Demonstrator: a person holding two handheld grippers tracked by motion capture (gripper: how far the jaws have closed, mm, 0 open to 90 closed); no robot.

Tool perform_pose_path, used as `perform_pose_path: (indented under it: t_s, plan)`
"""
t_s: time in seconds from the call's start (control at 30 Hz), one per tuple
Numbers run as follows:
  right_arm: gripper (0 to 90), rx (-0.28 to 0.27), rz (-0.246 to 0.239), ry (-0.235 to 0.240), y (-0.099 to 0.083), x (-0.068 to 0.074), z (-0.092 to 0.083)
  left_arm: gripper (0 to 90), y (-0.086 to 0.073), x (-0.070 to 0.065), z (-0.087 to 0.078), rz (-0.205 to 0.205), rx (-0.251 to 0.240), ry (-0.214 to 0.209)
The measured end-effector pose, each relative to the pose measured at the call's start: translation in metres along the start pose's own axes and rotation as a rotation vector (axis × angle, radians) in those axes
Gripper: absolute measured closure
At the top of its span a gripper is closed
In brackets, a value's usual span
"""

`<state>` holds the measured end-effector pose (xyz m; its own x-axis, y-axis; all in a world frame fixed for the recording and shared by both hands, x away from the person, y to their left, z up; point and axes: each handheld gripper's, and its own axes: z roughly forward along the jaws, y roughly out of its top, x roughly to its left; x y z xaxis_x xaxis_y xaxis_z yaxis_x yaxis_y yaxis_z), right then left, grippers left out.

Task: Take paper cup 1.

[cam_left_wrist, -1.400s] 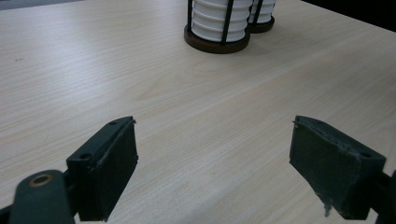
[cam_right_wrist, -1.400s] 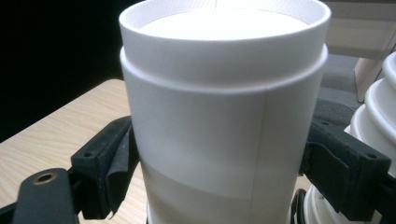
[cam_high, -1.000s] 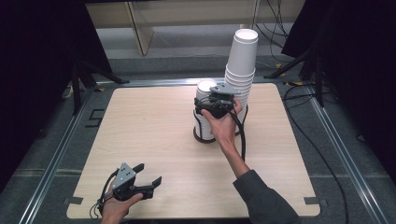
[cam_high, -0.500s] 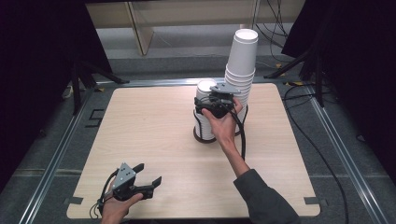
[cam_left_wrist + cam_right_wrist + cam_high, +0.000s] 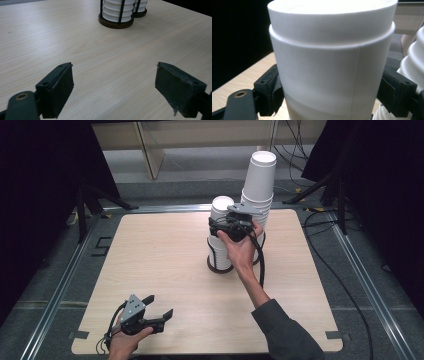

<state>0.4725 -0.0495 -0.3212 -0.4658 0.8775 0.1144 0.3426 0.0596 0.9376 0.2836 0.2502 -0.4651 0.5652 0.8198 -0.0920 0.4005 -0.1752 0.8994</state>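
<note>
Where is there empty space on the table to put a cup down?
The table is bare left of the nearer cup stack, and between it and the left tool. It is crowded where the taller stack stands close behind the right tool.

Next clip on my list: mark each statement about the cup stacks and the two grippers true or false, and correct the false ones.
1. The right gripper clasps the top cup of the shorter stack. True.
2. The left gripper holds a cup. False: its jaws stand apart over bare table, nothing between them.
3. Two cup stacks stand on the table, each in a dark-based holder. True: shorter stack, taller stack.
4. The taller stack stands nearer the person than the shorter. False: it stands behind it, farther off.
</note>
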Motion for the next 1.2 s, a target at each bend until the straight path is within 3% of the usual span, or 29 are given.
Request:
perform_pose_path:
  t_s: [0.4, 0.53, 0.67, 0.73, 0.8, 0.97, 1.03, 1.07, 1.17, 1.2]
  plan:
    - [18.6, -0.096, -0.008, 0.024, 0.032, 0.003, -0.029, 14.5, 0.001, -0.001, 0.002, 0.022, 0.009, -0.014]
    - [18.5, -0.129, -0.05, 0.041, 0.046, 0.006, -0.047, 14.4, 0.001, -0.001, 0.006, 0.016, -0.004, -0.018]
    - [18.6, -0.131, -0.048, 0.073, 0.048, 0.009, -0.057, 14.4, 0.002, 0.001, 0.009, 0.016, -0.022, -0.026]
    - [18.5, -0.132, -0.064, 0.091, 0.044, 0.011, -0.063, 14.4, 0.003, 0.001, 0.01, 0.011, -0.028, -0.029]
    - [18.6, -0.125, -0.046, 0.133, 0.039, 0.013, -0.069, 14.4, 0.004, 0.002, 0.011, 0.001, -0.039, -0.029]
    - [18.6, -0.113, -0.107, 0.181, 0.014, 0.021, -0.08, 14.4, 0.007, 0.005, 0.014, 0.006, -0.055, -0.029]
    - [18.6, -0.088, -0.084, 0.218, 0.002, 0.025, -0.081, 14.4, 0.008, 0.006, 0.016, 0.005, -0.075, -0.031]
    - [18.6, -0.096, -0.106, 0.221, -0.004, 0.025, -0.08, 14.4, 0.008, 0.006, 0.016, -0.002, -0.088, -0.032]
    - [18.5, -0.076, -0.11, 0.243, -0.017, 0.027, -0.079, 14.4, 0.009, 0.007, 0.017, -0.004, -0.11, -0.039]
    - [18.5, -0.058, -0.09, 0.262, -0.024, 0.028, -0.078, 14.4, 0.009, 0.007, 0.018, 0.0, -0.112, -0.043]
